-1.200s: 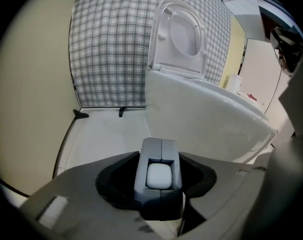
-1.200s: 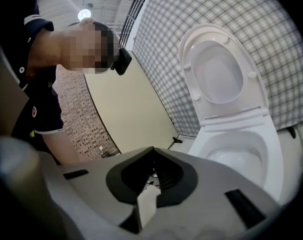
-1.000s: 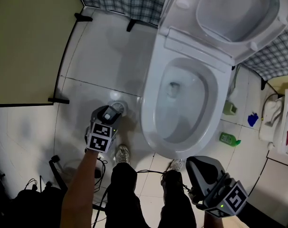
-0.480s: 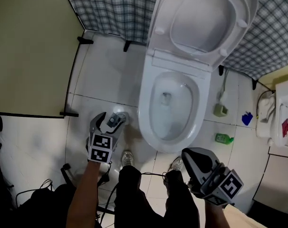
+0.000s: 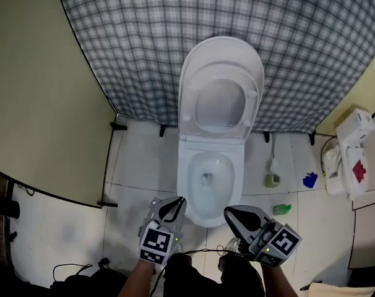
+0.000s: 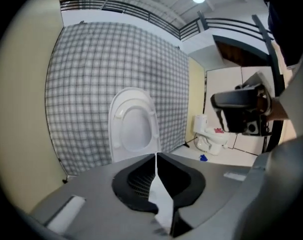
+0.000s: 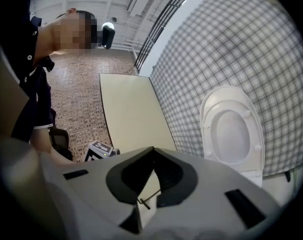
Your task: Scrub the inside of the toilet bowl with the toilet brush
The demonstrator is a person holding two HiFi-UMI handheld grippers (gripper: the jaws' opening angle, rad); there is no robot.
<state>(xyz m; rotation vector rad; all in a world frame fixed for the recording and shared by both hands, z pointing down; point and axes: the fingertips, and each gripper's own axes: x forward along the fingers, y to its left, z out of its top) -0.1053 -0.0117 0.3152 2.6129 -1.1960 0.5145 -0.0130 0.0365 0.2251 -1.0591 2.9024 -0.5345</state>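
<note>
White porcelain sits at the middle of the head view: the toilet [image 5: 187, 190] stands against a checked curtain [image 5: 144, 42], seat [image 5: 219, 101] and lid up, and its bowl [image 5: 206, 166] is open to the camera. A green bottle [image 5: 281, 209] lies on the floor tiles to its right, its label too small to read. The red mark on the white fixture [image 5: 345, 159] beyond is also unreadable. Only the black-and-white square markers on the gripper cubes show clear print. Both forearms enter from the bottom edge. The left gripper [image 5: 177, 203] and right gripper [image 5: 228, 212] are held side by side at the bowl's front rim, pointing toward it.

The left gripper view shows its jaws, which have just been closing, met at the tips with nothing between them. The raised seat is beyond.

The right gripper view shows its jaws likewise together and empty, with a beige panel [image 7: 131, 114] ahead. The brush cannot be made out in any view.
</note>
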